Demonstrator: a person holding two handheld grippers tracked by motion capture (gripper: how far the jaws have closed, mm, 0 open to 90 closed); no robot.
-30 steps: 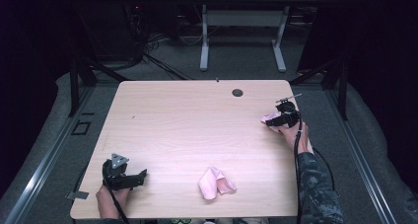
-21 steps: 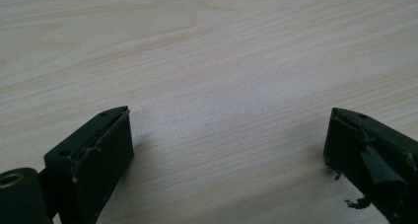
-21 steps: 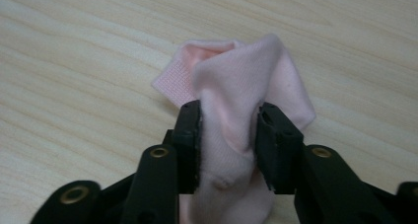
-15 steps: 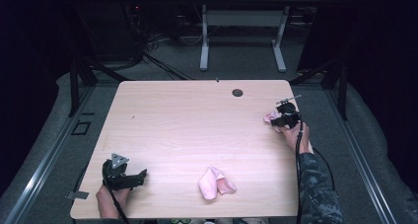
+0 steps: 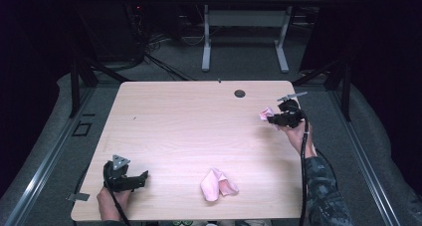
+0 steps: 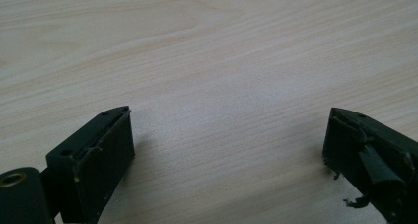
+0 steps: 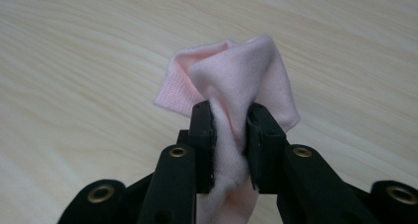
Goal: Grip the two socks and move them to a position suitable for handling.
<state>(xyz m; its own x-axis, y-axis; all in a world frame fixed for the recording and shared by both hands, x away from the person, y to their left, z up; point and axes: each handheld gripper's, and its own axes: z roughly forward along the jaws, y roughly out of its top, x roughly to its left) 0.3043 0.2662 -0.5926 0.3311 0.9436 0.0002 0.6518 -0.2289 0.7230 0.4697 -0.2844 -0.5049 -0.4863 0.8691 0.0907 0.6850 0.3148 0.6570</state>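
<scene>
The right gripper (image 7: 230, 135) is pinching a pink sock (image 7: 236, 76); its jaws have just been closing, and their pads are hiding the sock's lower part while the bunched top is bulging beyond the fingertips. The left gripper (image 6: 229, 150) is resting low over the table (image 6: 207, 46), jaws spread wide with bare wood between them.

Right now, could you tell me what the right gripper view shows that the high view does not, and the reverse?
The right gripper view alone shows how the cloth is held: the black pads pinch a bunched fold of the pink cloth, with the knit weave visible. The high view alone shows the left gripper with open jaws near the table's front left corner, a second pink cloth lying near the front edge, and a dark round hole. Both show the right gripper shut on the pink cloth above the wooden table.
</scene>
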